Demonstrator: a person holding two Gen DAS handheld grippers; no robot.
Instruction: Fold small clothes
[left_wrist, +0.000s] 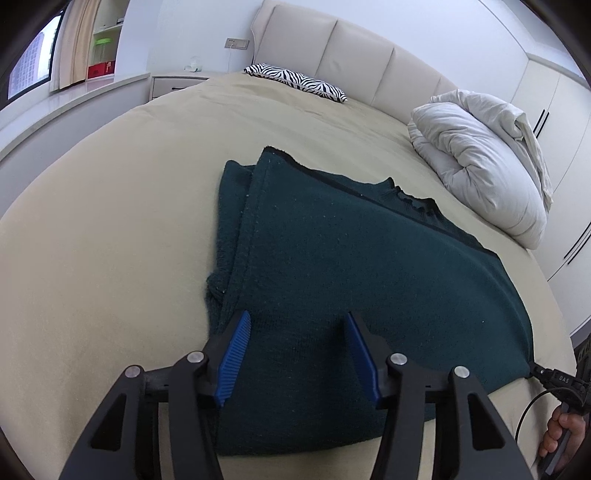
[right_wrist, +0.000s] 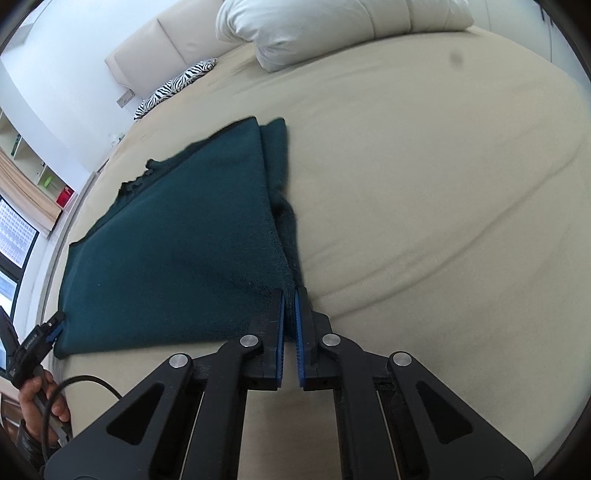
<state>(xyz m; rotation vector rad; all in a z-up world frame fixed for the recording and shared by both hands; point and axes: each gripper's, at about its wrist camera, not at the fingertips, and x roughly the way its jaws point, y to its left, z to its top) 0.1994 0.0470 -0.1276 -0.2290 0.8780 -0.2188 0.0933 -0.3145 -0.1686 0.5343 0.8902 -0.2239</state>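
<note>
A dark green knitted sweater (left_wrist: 362, 266) lies flat on the beige bed (left_wrist: 110, 258), already folded in at its sides, with the collar toward the far end near the white duvet bundle (left_wrist: 480, 166).

The right tool (right_wrist: 291, 295) is pressed together on the near right corner of the sweater, a thin ridge of knit pinched between its blue pads. The left tool (left_wrist: 297, 325) is spread, its blue fingers (left_wrist: 236, 350) hovering over the near left part of the hem with nothing clamped between them; whether the tips touch the fabric cannot be told.

The main risk is an uneven lift. If the right tool raises its corner before the left one has a grip, the hem would likely drag diagonally and pull the side folds open. The right tool's bite also looks shallow and may have caught only the top layer, so the lower layers could stay behind and bunch. The left tool sits inboard of the left edge, where closing could pinch a pucker rather than the corner. The loose knit may stretch or slip.
</note>
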